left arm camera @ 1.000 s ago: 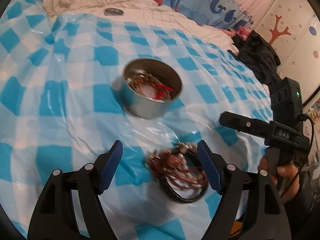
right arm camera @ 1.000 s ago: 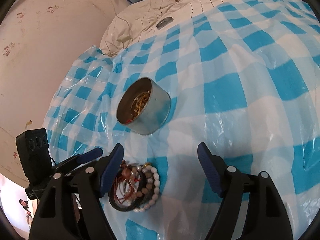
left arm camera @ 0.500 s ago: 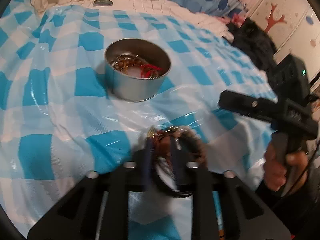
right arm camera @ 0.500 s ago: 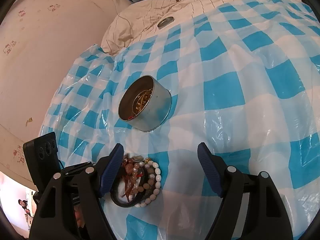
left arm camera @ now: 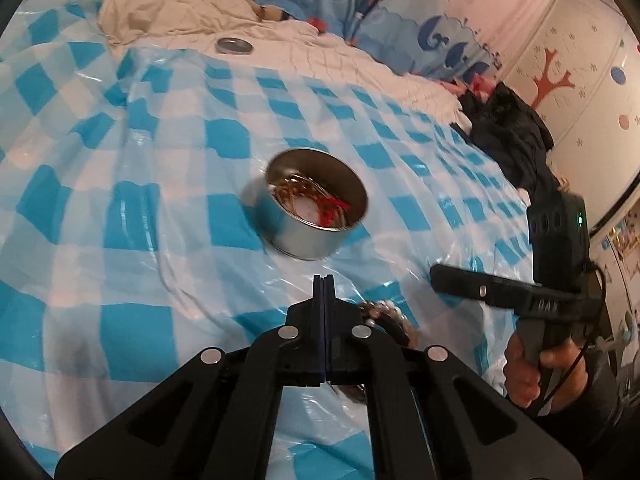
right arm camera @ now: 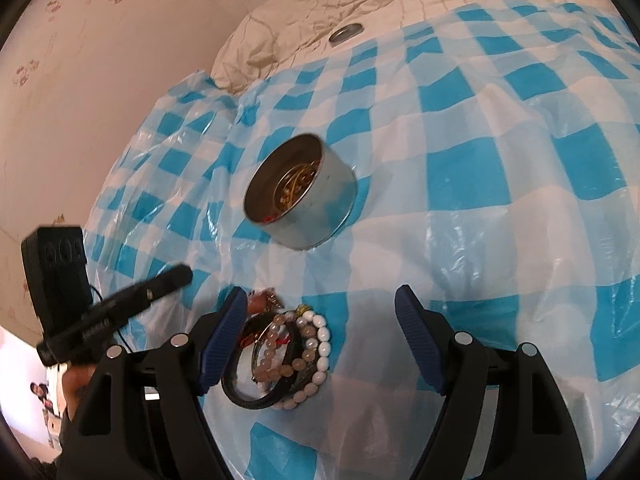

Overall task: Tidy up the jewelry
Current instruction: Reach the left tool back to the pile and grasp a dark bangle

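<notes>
A round metal tin stands on the blue checked plastic sheet, with gold chains and a red cord inside; it also shows in the right wrist view. A pile of bead bracelets and dark bands lies on the sheet in front of it, partly hidden behind my left gripper in the left wrist view. My left gripper is shut with nothing seen between its pads, raised above the pile. My right gripper is open and empty, its left finger beside the pile.
A tin lid lies on the cream bedding beyond the sheet, also in the right wrist view. Dark clothes lie at the bed's right edge. A wall runs along the left side.
My left gripper went from wide open around the bracelet pile to fully shut and has lifted away; the pile stays on the sheet. The right gripper has barely moved.
</notes>
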`<state>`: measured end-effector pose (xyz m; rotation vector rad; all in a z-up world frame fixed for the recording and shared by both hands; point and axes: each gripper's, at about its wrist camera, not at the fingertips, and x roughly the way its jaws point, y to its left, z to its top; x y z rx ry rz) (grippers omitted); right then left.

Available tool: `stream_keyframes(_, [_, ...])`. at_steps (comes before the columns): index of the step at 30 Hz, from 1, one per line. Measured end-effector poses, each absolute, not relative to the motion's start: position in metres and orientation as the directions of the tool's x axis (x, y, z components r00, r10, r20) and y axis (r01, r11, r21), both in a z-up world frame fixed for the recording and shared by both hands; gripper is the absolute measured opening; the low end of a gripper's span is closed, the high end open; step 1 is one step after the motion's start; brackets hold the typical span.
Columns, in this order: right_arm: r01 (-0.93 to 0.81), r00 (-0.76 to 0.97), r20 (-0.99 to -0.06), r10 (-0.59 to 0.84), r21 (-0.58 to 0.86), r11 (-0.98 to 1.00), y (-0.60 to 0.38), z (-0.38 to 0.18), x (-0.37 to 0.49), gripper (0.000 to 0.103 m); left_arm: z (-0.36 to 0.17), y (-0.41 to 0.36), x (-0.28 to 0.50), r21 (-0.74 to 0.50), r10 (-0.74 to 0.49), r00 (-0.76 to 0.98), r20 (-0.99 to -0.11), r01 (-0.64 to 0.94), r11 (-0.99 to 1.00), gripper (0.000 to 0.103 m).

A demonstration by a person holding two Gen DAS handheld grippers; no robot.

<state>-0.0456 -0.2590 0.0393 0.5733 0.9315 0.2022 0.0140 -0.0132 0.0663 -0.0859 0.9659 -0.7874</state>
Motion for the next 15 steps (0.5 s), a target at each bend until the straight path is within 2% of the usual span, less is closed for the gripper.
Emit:
stream_keyframes(8, [0.031,0.557,-0.725,0.407,0.507,0.862,-0.243,0.032,-0.041,0.073,0.038,-0.033,0.013,-0.406,-0.607,0.217,-0.764,0.569,0.715,0.003])
stream_keyframes(11, [0.036,0.555,-0.724,0.41,0.514,0.857,-0.245,0.031,-0.041,0.073,0.034,-0.04,0.01,-0.4,-0.605,0.208,-0.769,0.581,0.709,0.03])
stream_keyframes(12, [0.037,0.555,-0.724,0.41,0.513,0.857,-0.246,0.031,-0.041,0.073,0.035,-0.042,0.009,-0.4,-0.611,0.214,-0.762,0.586,0.704,0.045])
stream_keyframes(13, [0.036,0.556,-0.724,0.41,0.513,0.857,-0.246,0.031,-0.041,0.073,0.037,-0.044,0.006,-0.398,-0.618,0.219,-0.755,0.596,0.698,0.052])
stream_keyframes(15, [0.036,0.556,-0.723,0.409,0.513,0.858,-0.246,0.031,-0.041,0.073,0.041,-0.049,0.0,-0.384,-0.627,0.225,-0.746,0.624,0.681,0.057])
